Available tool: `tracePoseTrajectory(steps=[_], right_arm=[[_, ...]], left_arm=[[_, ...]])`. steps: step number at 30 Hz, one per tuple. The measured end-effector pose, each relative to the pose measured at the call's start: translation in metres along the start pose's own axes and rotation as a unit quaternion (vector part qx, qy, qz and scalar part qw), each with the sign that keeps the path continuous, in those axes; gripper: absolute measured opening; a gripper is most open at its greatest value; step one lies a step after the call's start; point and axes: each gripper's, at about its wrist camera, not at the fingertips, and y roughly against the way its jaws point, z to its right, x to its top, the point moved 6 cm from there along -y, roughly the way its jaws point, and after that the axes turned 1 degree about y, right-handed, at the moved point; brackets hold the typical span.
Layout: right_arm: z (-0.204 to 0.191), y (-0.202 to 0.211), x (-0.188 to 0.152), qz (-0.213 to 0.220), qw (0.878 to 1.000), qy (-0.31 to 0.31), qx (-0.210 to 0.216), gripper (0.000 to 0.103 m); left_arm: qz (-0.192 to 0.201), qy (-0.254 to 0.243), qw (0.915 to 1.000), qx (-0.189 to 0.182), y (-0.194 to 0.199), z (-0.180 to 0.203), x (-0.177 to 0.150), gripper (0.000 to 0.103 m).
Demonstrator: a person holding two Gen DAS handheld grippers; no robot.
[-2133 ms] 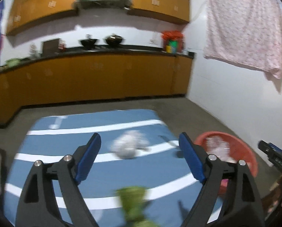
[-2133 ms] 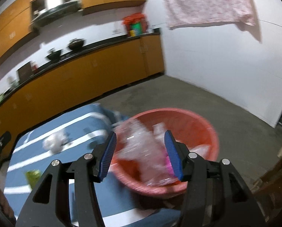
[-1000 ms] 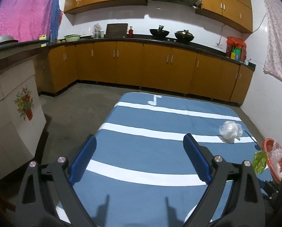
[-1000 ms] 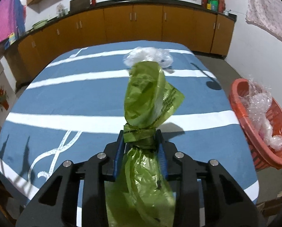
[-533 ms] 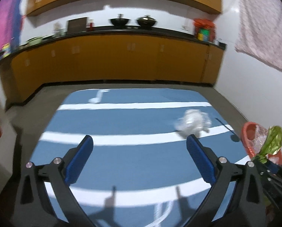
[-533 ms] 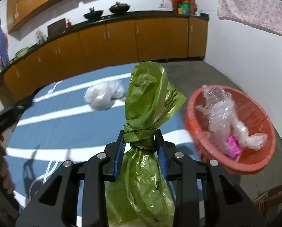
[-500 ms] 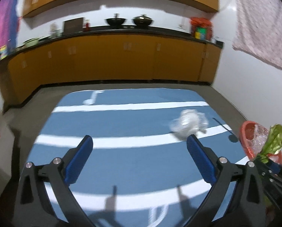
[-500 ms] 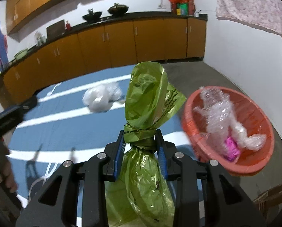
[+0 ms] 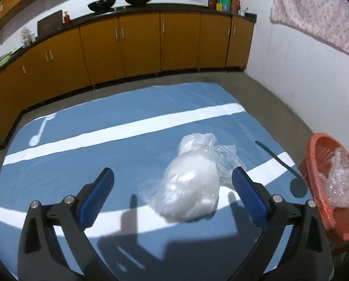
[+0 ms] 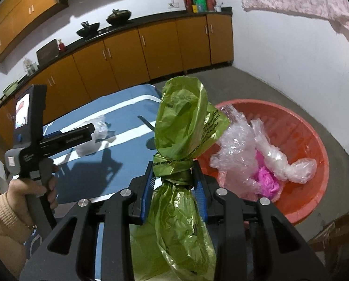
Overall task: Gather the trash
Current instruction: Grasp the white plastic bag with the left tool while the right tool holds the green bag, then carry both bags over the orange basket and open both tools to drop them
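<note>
Left tongs (image 9: 172, 187) wide open above white bag (image 9: 191, 187) on blue table (image 9: 104, 152), right tongs (image 10: 174, 175) gripping green bag (image 10: 183, 126)

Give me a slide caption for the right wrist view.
Right hand-held gripper clamps a knotted green bag in front of the red basket holding plastic wrap.

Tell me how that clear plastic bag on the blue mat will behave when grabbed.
The clear plastic bag looks thin and crumpled, so it will probably collapse under the pads. It seems light, likely sliding on the smooth blue mat if nudged. Loose film edges may slip free.
</note>
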Motion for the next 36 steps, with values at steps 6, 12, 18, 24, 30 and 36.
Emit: tracePoseTrajectory(steps=[6,12,18,24,30,36], right_arm=[[0.003,-0.004,0.002,0.001,1.000,-0.002,0.005,0.033],[0.002,-0.004,0.001,0.000,1.000,-0.005,0.007,0.033],[0.003,0.002,0.002,0.006,1.000,-0.009,0.008,0.033],[0.005,0.018,0.005,0.023,1.000,-0.008,0.008,0.033],[0.005,0.043,0.007,0.044,0.999,-0.007,0.008,0.033],[0.007,0.070,0.011,0.065,0.998,-0.005,0.006,0.033]], left_arm=[[-0.024,-0.018,0.9995,-0.007,-0.028,0.008,0.003,0.094],[-0.049,-0.022,0.9977,-0.042,-0.038,0.014,-0.001,0.053],[-0.045,-0.020,0.9981,-0.038,-0.030,0.014,-0.005,0.042],[-0.019,-0.029,0.9990,-0.028,0.006,0.011,-0.007,0.042],[0.020,-0.042,0.9988,-0.014,0.053,0.014,-0.004,0.042],[0.039,-0.033,0.9986,-0.012,0.092,0.017,-0.002,0.042]])
